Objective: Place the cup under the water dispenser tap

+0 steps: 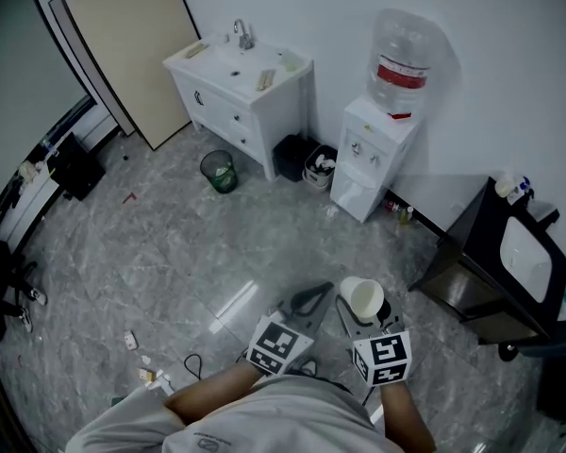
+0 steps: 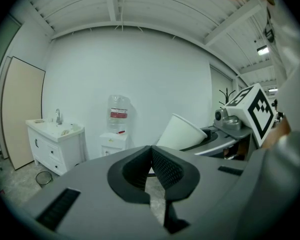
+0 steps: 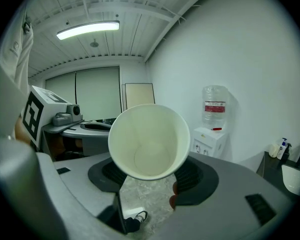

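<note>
A white paper cup (image 3: 149,141) is held in the air between the jaws of the right gripper (image 3: 150,173), which is clamped on the cup's sides. In the right gripper view the cup's open mouth tips back toward the camera, and its pale inside looks empty. From the head view, the cup (image 1: 363,297) sits at the tip of the right gripper (image 1: 366,317), low in the picture and close to the person's body.

The left gripper (image 1: 309,300) is held just beside it, to the cup's left. In the left gripper view, the left gripper (image 2: 151,151) has its jaws closed together at the tips with nothing between them. The cup (image 2: 182,131) shows to the right of them.

The water dispenser (image 1: 373,154) stands well apart from the cup, across a grey marbled floor (image 1: 170,253), against the white back wall. It is a white cabinet with a clear bottle (image 1: 401,59) bearing a red label on top. To the left of the dispenser stands a white washbasin cabinet (image 1: 241,88) with a tap, and a dark green bin (image 1: 219,171) stands in front of it. A black stand (image 1: 472,262) carrying a white basin sits at the right edge.
</note>
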`<state>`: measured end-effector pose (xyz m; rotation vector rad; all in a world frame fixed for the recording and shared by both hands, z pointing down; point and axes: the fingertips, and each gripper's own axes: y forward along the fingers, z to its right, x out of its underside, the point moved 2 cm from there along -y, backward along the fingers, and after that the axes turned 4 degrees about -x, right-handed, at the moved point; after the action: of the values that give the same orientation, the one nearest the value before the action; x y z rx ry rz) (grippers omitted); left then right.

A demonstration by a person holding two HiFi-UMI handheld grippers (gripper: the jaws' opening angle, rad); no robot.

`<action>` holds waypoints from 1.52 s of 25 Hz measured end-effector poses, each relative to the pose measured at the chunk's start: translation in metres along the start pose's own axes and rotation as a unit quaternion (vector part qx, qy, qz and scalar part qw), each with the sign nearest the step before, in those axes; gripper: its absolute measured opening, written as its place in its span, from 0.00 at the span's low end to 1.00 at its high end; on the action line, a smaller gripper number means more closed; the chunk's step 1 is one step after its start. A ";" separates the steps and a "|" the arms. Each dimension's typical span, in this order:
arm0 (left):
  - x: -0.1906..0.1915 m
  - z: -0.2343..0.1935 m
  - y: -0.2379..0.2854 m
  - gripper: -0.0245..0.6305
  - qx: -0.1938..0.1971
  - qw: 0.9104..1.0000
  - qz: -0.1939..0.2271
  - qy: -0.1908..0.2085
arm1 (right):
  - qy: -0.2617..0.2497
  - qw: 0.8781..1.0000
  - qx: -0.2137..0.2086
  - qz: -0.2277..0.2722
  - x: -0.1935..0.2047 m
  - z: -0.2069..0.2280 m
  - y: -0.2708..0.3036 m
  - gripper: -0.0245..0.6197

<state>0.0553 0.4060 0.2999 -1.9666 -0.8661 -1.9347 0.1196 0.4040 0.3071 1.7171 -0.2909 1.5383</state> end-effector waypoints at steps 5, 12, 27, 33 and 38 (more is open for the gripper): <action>-0.006 -0.056 0.045 0.05 0.014 1.000 0.001 0.004 | 0.004 1.000 0.011 -0.009 -0.018 0.031 0.063 0.47; -0.023 -0.148 0.115 0.05 0.049 0.999 -0.005 0.012 | 0.022 0.999 0.042 -0.021 -0.052 0.080 0.159 0.47; -0.051 -0.263 0.240 0.05 0.061 0.998 0.010 0.012 | 0.040 0.995 0.084 -0.033 -0.086 0.192 0.291 0.47; -0.060 -0.295 0.316 0.05 0.058 0.998 0.016 0.013 | 0.041 0.995 0.075 -0.049 -0.085 0.260 0.352 0.47; -0.072 -0.325 0.387 0.05 0.050 0.998 0.033 0.008 | 0.043 0.994 0.067 -0.072 -0.069 0.326 0.417 0.47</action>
<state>0.0119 -0.1005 0.3462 -1.8956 -0.8650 -1.8308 0.0756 -0.1141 0.4284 1.7296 -0.0192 1.5489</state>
